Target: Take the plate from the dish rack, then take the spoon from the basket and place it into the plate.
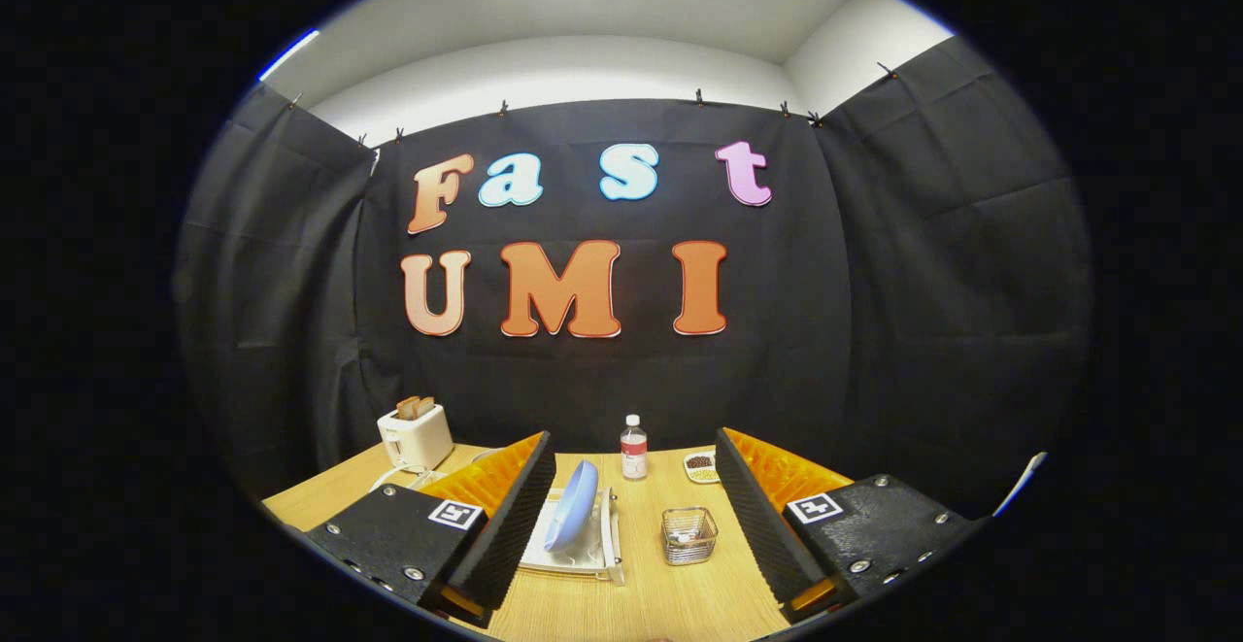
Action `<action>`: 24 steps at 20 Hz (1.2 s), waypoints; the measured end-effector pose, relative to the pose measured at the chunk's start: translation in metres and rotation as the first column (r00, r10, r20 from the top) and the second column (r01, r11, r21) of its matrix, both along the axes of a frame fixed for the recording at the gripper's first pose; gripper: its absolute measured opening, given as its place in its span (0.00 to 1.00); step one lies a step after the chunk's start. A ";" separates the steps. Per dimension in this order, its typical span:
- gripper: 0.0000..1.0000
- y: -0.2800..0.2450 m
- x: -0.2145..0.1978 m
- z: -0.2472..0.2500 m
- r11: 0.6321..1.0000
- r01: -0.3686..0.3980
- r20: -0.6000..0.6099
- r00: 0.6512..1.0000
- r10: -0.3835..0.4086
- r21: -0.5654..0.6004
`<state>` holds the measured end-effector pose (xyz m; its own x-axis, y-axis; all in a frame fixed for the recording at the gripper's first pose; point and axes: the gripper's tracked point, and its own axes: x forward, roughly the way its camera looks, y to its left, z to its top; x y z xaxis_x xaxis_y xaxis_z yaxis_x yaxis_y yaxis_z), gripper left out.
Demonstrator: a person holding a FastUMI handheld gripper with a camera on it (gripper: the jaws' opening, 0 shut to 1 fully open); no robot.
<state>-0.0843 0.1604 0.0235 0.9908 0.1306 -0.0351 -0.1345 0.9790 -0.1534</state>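
A round pale-blue plate (pixel 573 506) stands on edge in a white dish rack (pixel 575 547) on the wooden bench (pixel 670 593), between your claw's (pixel 636 564) spread, empty fingers. A small wire basket (pixel 688 535) sits just right of the rack; whether a spoon lies inside cannot be told. A clear water bottle (pixel 633 448) and white toaster (pixel 416 435) stand beyond.

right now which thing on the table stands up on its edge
The blue plate, upright on its rim in the dish rack between the open jaws. The wire basket, bottle and toaster sit on their bases.
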 end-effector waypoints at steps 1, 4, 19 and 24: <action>0.98 0.003 0.001 -0.002 1.000 -0.011 -0.004 1.000 0.011 0.001; 0.98 0.008 0.007 -0.003 0.999 -0.028 -0.001 1.000 0.028 -0.023; 0.98 0.045 0.050 -0.030 0.998 -0.058 -0.072 0.996 0.055 -0.034; 0.99 0.064 0.100 -0.064 0.994 -0.054 -0.173 0.984 0.037 -0.097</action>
<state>0.0155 0.2244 -0.0408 0.9621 0.1627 -0.2188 -0.2114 0.9518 -0.2222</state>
